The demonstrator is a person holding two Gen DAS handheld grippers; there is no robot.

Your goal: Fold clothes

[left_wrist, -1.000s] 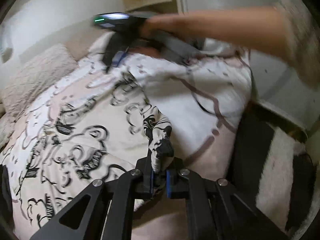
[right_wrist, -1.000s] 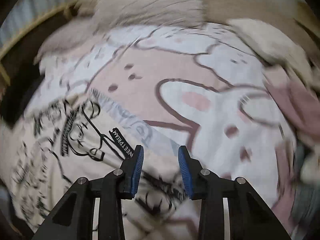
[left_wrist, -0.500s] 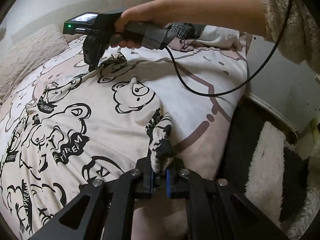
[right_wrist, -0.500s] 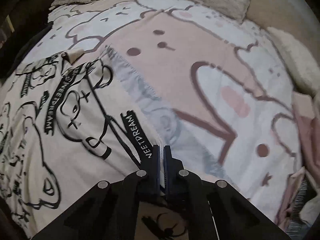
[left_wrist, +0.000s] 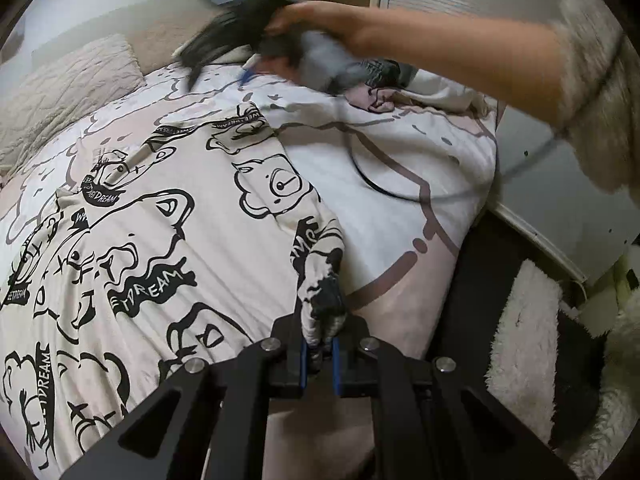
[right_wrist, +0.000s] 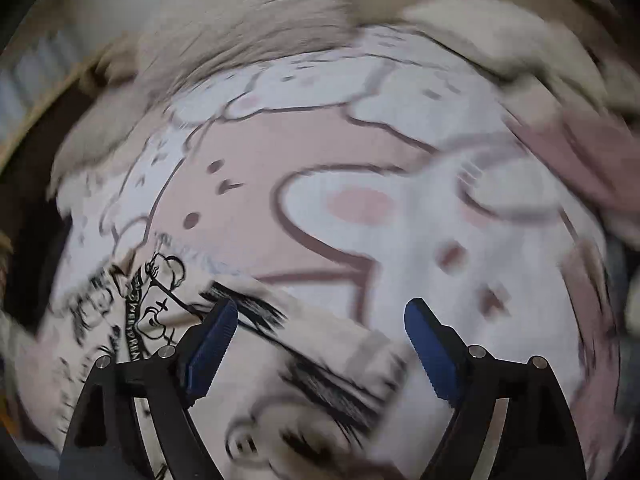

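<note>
- Nearest to us, our left gripper (left_wrist: 320,350) is pinched tight on a bunched corner of the printed garment (left_wrist: 168,248); the cloth rises as a twisted wad from between its blue pads (left_wrist: 303,356).
- Our right gripper (right_wrist: 320,344) has its jaws spreading wide at this moment. Its blue pads (right_wrist: 212,344) stand apart above the garment's edge (right_wrist: 304,372) and we see nothing pressed between them, though that view is badly smeared.
- In the left wrist view the right gripper (left_wrist: 224,36) is a dark blur held over the far end of the garment by our right hand (left_wrist: 320,24), its cable (left_wrist: 384,188) trailing across the bed cover (left_wrist: 400,216).
- A white fluffy rug (left_wrist: 524,344) lies on the floor beside the bed, and a cream pillow (left_wrist: 68,88) sits at the far left.
- Other clothes (left_wrist: 384,80) are heaped at the far edge.
- The garment is cream with black cartoon bears and "DREAM" banners, spread mostly flat on the pink and white cover.
</note>
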